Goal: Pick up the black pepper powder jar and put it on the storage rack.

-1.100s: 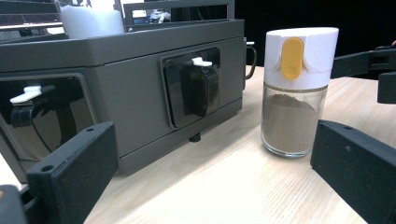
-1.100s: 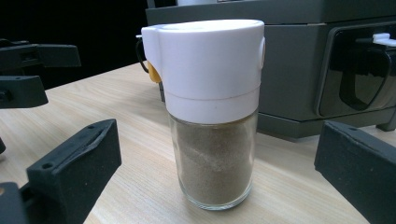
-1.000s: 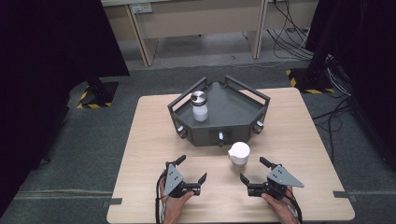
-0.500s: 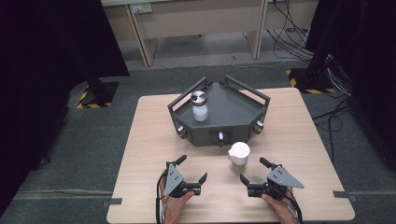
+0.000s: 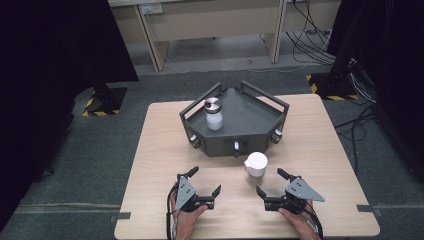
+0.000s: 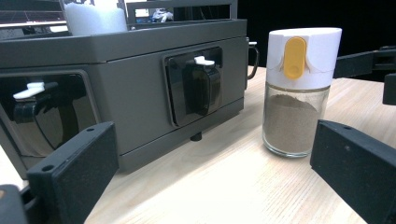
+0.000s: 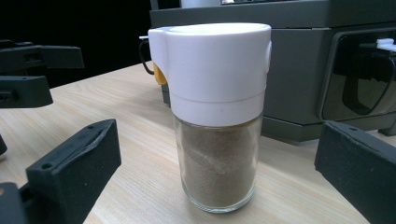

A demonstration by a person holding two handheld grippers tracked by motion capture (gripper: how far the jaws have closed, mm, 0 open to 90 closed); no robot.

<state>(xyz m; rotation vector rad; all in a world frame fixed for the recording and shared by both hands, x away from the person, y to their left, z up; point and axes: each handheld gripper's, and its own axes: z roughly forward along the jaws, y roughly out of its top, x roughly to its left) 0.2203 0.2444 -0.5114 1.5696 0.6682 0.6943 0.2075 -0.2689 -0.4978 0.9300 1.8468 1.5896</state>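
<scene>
The right gripper (image 5: 272, 191) rests low over the near edge of the table (image 5: 330, 150), held in the person's right hand (image 5: 300, 220), its jaws spread wide and holding nothing. In the right gripper view the spice jar (image 7: 216, 116) stands squarely between the two black jaws, ahead of them and not touching either, so it lies directly forward of this gripper, slightly toward the table's middle in the high view. The jar stands upright on the wood, long axis vertical, with a white cap (image 7: 212, 65) above a clear glass body part filled with brown powder; a yellow tab shows on the side of the cap turned away from this gripper. The left gripper (image 5: 204, 186) is likewise spread and empty; in the left gripper view the jar (image 6: 299, 91) sits to the right of its centre line, farther off, with the yellow tab facing it. The right gripper is judged the nearer and better aligned of the two. Just behind the jar, apart from it, stands the grey tray (image 5: 250, 145), with a white bottle (image 5: 214, 114) upright inside at its left. A straight forward approach at glass height should bring the jaws around the jar; the tray's close front wall limits overshoot.
</scene>
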